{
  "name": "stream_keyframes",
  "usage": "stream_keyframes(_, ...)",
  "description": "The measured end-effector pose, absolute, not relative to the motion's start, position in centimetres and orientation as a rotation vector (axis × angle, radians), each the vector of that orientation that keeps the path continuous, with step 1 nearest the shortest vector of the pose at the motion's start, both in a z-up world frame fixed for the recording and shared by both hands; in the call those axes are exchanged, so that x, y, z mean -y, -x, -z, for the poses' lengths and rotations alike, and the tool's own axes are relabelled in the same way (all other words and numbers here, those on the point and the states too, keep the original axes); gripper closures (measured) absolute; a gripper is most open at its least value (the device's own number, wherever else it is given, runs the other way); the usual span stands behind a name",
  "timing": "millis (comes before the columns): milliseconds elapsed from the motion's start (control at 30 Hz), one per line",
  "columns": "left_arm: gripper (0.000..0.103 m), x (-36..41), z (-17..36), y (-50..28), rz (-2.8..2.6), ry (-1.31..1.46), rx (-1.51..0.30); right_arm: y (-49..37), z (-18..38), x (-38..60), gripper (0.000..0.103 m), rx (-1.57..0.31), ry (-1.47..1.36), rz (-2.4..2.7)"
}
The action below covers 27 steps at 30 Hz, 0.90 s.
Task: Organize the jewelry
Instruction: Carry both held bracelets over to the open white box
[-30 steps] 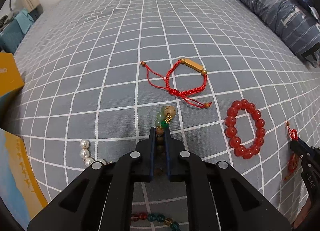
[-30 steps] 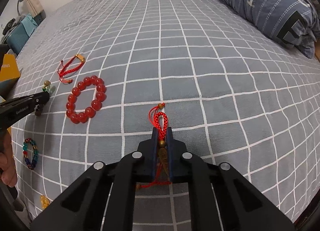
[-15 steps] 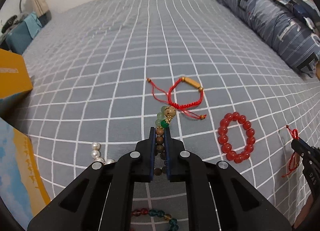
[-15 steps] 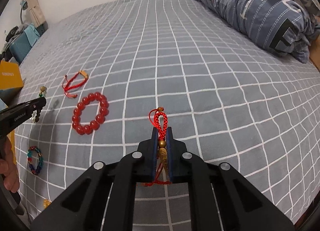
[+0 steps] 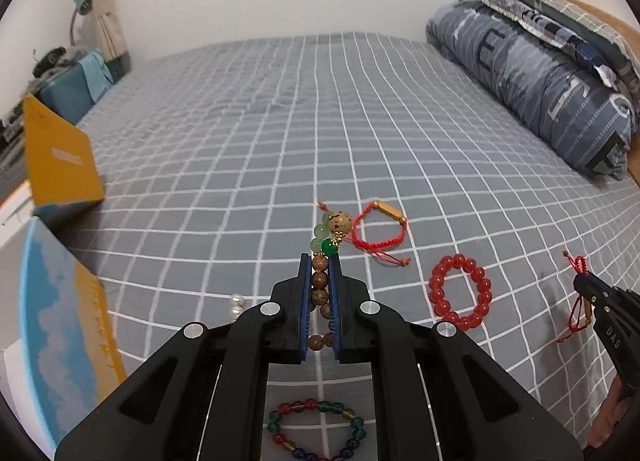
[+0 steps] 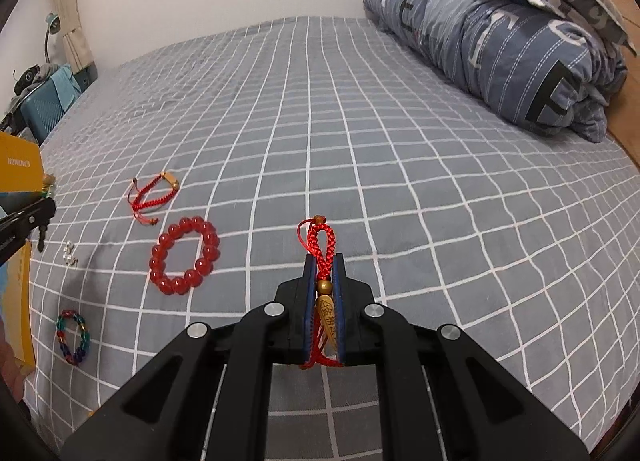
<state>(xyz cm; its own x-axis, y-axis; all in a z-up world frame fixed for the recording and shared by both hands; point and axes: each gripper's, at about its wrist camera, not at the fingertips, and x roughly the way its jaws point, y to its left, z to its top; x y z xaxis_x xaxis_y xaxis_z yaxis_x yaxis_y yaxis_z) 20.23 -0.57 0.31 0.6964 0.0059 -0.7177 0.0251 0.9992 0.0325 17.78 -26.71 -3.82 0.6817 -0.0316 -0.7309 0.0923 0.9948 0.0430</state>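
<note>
Bed surface: grey bedsheet (image 5: 280, 133) with white grid, mostly bare toward the far wall. Folded blue quilt (image 5: 532, 73) runs along the right edge, pillows stacked on it. Yellow box (image 5: 60, 157) stands at the left edge, and a blue-and-yellow box (image 5: 60, 333) is nearer at the lower left. Open sheet ahead of both grippers, widest in the middle and far half.

Left gripper (image 5: 320, 261): jaws clamped on a wooden bead bracelet (image 5: 320, 285). Brown beads are stacked between the blue pads; the green jade beads and a large speckled bead stick out past the tips. The rest of the loop hangs back inside the jaws. It appears lifted clear of the sheet.

Right gripper (image 6: 325, 261): jaws clamped on a red cord charm (image 6: 325, 313). The gold bead and gold inscribed pendant sit between the pads, the braided red loop pokes out past the tips, and cord ends trail behind. From the left wrist view it sits at the right edge, cord dangling off the sheet.

Loose on the sheet:
- red woven bracelet with gold tube (image 5: 380, 233), just ahead-right of the left tips
- red bead bracelet (image 5: 460, 293), between the two grippers, flat
- multicolour bead bracelet (image 5: 316, 433), under the left gripper body, near the bed's front edge
- pearl strand (image 5: 236, 303), just left of the left gripper, partly hidden behind it

All four are apart from each other, none touching.
</note>
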Motion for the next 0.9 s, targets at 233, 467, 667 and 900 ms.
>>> stream_keyframes(233, 0.095, -1.2, -2.4, -17.9, -0.022, -0.043, -0.75, -17.0, 2.4, 25.5, 0.096, -0.736, -0.063, 0.067)
stream_keyframes(467, 0.095, -3.7, -5.0, -15.1, -0.068, -0.036, -0.703, -16.4, 1.0, 23.2, 0.096, -0.711, -0.041, 0.042)
stream_keyframes(667, 0.095, -6.6, -7.6, -13.3, -0.116, 0.022, -0.686, -16.0, -1.1, 20.1, 0.096, -0.699, -0.027, 0.022)
stream_keyframes(900, 0.095, -11.7, -9.6, -10.2, -0.16, 0.085, -0.698, -15.0, -4.9, 14.6, 0.096, -0.668, 0.01, -0.054)
